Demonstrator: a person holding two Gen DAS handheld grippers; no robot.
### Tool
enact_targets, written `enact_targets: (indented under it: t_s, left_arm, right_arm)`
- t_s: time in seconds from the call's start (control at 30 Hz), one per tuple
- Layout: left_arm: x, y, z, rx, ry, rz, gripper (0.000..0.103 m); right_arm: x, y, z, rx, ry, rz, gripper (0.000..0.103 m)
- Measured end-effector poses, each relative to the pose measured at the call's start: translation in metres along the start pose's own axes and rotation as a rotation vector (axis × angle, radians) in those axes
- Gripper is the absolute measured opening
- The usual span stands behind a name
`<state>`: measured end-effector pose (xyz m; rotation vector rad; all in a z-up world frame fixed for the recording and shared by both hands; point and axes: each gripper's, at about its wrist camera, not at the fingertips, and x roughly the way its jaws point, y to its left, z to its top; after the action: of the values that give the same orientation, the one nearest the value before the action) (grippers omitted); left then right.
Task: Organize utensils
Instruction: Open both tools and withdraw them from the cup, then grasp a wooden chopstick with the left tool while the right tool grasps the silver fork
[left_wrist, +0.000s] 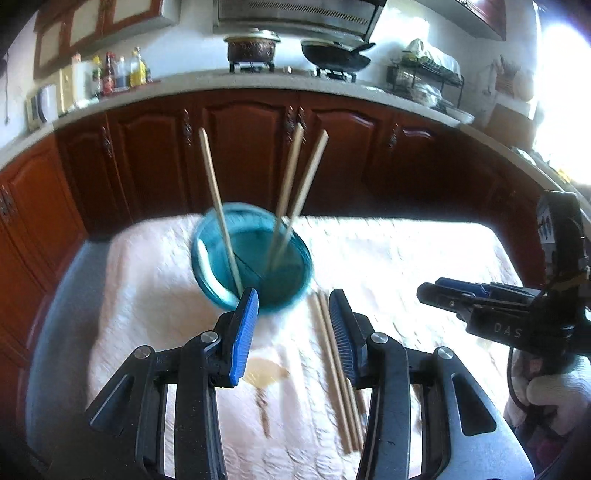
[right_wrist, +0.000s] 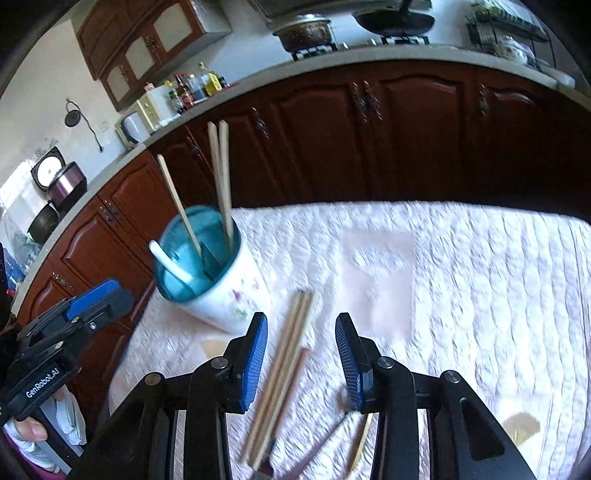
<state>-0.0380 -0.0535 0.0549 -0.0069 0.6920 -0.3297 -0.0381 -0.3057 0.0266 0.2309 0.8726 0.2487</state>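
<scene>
A cup with a blue inside (left_wrist: 255, 258) (right_wrist: 207, 269) stands on the white quilted cloth (left_wrist: 388, 258) (right_wrist: 480, 295). It holds three wooden chopsticks (left_wrist: 218, 199) (right_wrist: 223, 177) and a white spoon (right_wrist: 170, 264). More chopsticks (left_wrist: 334, 365) (right_wrist: 284, 373) lie flat on the cloth. My left gripper (left_wrist: 293, 299) is open and empty, just this side of the cup, its right finger beside the lying chopsticks. My right gripper (right_wrist: 301, 321) is open and empty above the lying chopsticks. In the left wrist view the right gripper (left_wrist: 436, 293) looks shut, seen side-on.
Dark wooden cabinets (left_wrist: 240, 147) (right_wrist: 406, 129) stand behind the table under a counter with a pot (left_wrist: 251, 46), a wok (left_wrist: 336, 55), bottles (left_wrist: 122, 70) and a dish rack (left_wrist: 424, 81). A few darker sticks (right_wrist: 332, 439) lie near the right gripper's base.
</scene>
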Motion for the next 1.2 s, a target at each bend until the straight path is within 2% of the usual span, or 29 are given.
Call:
enact_targets:
  t_s: [0.13,0.27,0.67,0.8,0.83,0.87,1.03,1.07,1.2]
  left_arm:
    - [0.012,-0.004,-0.022,-0.013,0.068,-0.065,0.04]
    - [0.038,-0.013,-0.047,-0.018,0.171,-0.119,0.04]
    - [0.113,-0.034,-0.089,-0.015,0.365,-0.121,0.038]
    - [0.119,-0.032,-0.094,-0.027,0.366,-0.126,0.033]
    - [0.12,-0.031,-0.093,-0.035,0.367,-0.133,0.02]
    - [0.122,-0.029,-0.09,-0.043,0.368,-0.145,0.012]
    - [0.124,-0.021,-0.091,-0.07,0.377,-0.188,0.01]
    - [0.119,-0.015,-0.093,-0.084,0.379,-0.198,0.005]
    - [0.098,-0.001,-0.1,-0.076,0.384,-0.206,0.005]
  right_arm:
    - [0.005,-0.018,-0.017,0.041,0.039,-0.014,0.036]
    - [0.009,-0.027,-0.033,0.067,0.07,-0.003,0.036]
    - [0.011,-0.047,-0.051,0.114,0.098,-0.004,0.036]
    - [0.014,-0.048,-0.051,0.121,0.103,0.006,0.036]
    - [0.015,-0.048,-0.051,0.12,0.106,0.011,0.036]
    - [0.015,-0.046,-0.051,0.12,0.107,0.015,0.036]
    - [0.018,-0.047,-0.049,0.123,0.106,0.027,0.036]
    - [0.017,-0.047,-0.048,0.122,0.107,0.025,0.036]
    - [0.016,-0.047,-0.049,0.115,0.121,0.035,0.036]
